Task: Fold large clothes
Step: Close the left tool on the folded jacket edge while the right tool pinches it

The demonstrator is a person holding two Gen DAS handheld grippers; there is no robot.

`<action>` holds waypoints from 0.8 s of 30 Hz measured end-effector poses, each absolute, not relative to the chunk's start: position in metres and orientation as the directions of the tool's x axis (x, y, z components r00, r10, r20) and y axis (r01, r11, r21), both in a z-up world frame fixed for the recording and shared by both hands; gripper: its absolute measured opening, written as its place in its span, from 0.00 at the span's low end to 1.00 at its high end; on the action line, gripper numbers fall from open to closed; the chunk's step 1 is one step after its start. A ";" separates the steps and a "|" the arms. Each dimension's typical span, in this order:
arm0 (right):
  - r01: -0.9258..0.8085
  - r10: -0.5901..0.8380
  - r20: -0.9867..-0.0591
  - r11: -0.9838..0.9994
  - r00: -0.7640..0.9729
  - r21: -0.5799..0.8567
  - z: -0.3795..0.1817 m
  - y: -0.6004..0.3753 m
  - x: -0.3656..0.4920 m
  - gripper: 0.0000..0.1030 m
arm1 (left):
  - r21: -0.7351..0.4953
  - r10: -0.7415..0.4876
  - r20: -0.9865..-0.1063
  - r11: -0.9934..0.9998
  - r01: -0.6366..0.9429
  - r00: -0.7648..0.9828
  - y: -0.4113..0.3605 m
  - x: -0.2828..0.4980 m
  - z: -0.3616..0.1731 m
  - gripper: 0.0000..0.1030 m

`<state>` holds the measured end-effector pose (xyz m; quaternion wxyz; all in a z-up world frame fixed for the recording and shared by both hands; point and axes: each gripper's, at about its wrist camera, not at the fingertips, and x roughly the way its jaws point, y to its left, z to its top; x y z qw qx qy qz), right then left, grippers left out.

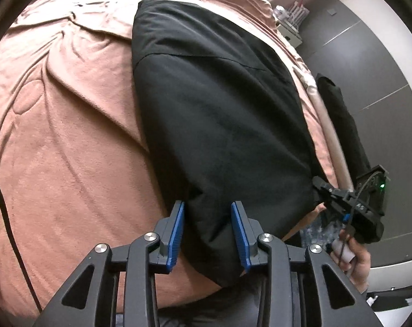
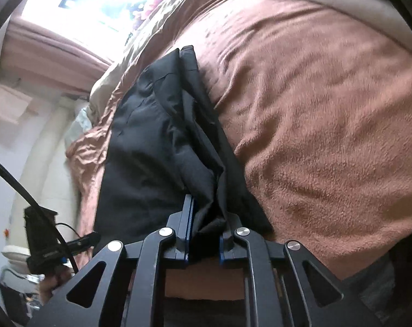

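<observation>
Right wrist view: right tool (image 2: 204, 229) pinches the black garment (image 2: 156, 136); left tool (image 1: 208, 231) spread astride its hem at the bed (image 1: 69, 150) edge. One-sided pull could skew the fold.

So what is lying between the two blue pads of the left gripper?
The near edge of the black fabric garment, lying on the pink fleece blanket; the left gripper stands open around it, in the left wrist view.
</observation>
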<state>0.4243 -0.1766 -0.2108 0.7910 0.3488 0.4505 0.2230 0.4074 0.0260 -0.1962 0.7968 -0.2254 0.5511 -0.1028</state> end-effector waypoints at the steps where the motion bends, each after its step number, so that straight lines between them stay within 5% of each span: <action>1: -0.044 0.662 -0.566 0.667 0.491 0.743 -0.205 -0.177 0.423 0.16 | -0.475 -0.413 -0.832 0.875 -0.091 0.370 0.027 0.407 -0.196 0.35; 3: -0.056 0.652 -0.575 0.684 0.494 0.727 -0.195 -0.177 0.421 0.20 | -0.479 -0.415 -0.833 0.872 -0.102 0.365 0.030 0.410 -0.194 0.36; 5: -0.060 0.619 -0.603 0.721 0.502 0.690 -0.184 -0.178 0.418 0.38 | -0.480 -0.415 -0.837 0.870 -0.114 0.356 0.031 0.411 -0.195 0.40; 7: -0.079 0.592 -0.609 0.748 0.528 0.659 -0.175 -0.180 0.415 0.69 | -0.494 -0.433 -0.833 0.862 -0.113 0.345 0.031 0.410 -0.196 0.48; 8: -0.085 0.588 -0.607 0.752 0.535 0.654 -0.173 -0.181 0.414 0.70 | -0.496 -0.438 -0.832 0.862 -0.106 0.340 0.030 0.409 -0.198 0.53; 17: -0.047 0.679 -0.568 0.660 0.465 0.750 -0.208 -0.183 0.433 0.70 | -0.504 -0.441 -0.827 0.857 -0.112 0.349 0.022 0.398 -0.207 0.54; 21: -0.053 0.712 -0.544 0.627 0.444 0.778 -0.208 -0.181 0.434 0.32 | -0.469 -0.408 -0.839 0.878 -0.099 0.360 0.016 0.399 -0.201 0.34; 24: -0.072 0.716 -0.535 0.625 0.448 0.777 -0.199 -0.180 0.427 0.25 | -0.439 -0.381 -0.845 0.894 -0.082 0.375 0.014 0.395 -0.191 0.25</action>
